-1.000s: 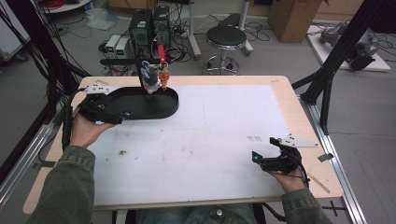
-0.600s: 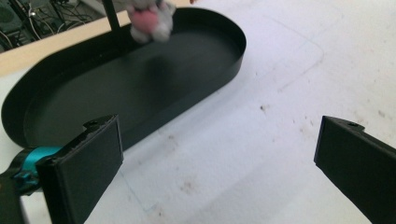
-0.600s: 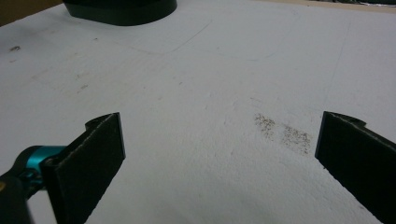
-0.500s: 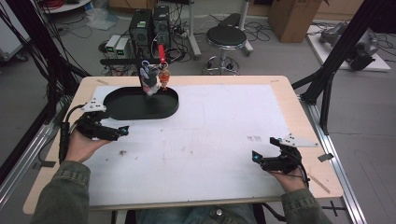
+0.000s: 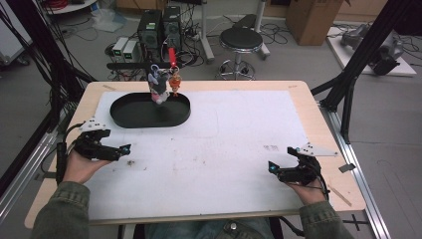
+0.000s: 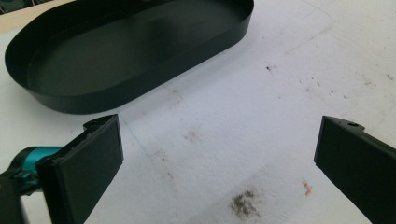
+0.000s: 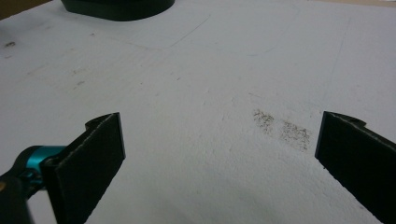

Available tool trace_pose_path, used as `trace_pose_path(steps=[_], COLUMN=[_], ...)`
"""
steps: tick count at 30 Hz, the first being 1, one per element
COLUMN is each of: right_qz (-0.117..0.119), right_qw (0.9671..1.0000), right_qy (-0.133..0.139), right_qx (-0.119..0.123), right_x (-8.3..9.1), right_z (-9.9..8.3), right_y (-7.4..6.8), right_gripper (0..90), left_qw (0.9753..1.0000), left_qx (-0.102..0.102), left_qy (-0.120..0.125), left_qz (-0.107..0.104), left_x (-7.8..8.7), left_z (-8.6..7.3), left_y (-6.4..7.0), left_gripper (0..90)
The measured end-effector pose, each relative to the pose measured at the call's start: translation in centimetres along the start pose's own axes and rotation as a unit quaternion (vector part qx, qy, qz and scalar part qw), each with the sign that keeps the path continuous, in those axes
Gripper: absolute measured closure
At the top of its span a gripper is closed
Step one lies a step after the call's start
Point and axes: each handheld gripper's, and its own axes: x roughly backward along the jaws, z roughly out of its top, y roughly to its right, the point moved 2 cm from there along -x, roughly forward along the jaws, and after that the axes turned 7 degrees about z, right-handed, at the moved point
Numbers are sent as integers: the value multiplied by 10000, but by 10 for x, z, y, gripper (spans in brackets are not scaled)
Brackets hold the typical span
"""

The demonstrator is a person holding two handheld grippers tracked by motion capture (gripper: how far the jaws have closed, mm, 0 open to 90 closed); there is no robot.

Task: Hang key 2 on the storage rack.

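The black oval tray [image 5: 149,110] sits empty at the far left of the surface [image 5: 224,149], on its white sheet. At the tray's far rim a small cluster of toy figures [image 5: 163,84] stands upright; whether they are in the tray or just behind it I cannot tell. The left gripper [image 5: 122,149], jaws wide apart and holding nothing, lies near the tray's near edge. The right gripper [image 5: 272,168], jaws also apart and empty, rests at the near right, well apart from it. A reach over the tray risks catching its low wall and sliding it into the figures, toppling them.
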Motion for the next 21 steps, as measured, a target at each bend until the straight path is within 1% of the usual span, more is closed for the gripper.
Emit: trace_pose_path(steps=[1,7,9,12,14,16,17,20,21], right_qz=[-1,-3,-5,-7,-3,-5,-4,-11,-18], right_qw=[10000,10000,10000,10000,10000,10000,10000,10000,10000], right_qy=[-5,-26,-49,-64,-64,-63,-68,-54,-45], right_qx=[-9,-10,-35,-13,-8,-4,-3,-4,8], right_x=[0,-1,-1,-1,-2,-2,-1,-1,0], right_z=[0,0,0,0,0,0,-1,-1,-1], right_y=[0,0,0,0,0,0,0,-1,-1], right_gripper=[5,5,5,5,5,5,5,5,5], left_qw=[10000,10000,9999,9999,9997,9997,9996,9994,9993], left_qx=[30,47,89,105,41,52,78,100,169], left_qy=[7,28,30,81,217,234,250,302,322], left_qz=[8,25,48,46,87,86,73,109,108], left_x=[3,8,9,13,16,17,18,19,20], left_z=[-4,-12,-16,-20,-24,-26,-30,-34,-37], left_y=[0,2,2,3,3,4,4,4,4], left_gripper=[17,17,17,17,17,18,17,17,17])
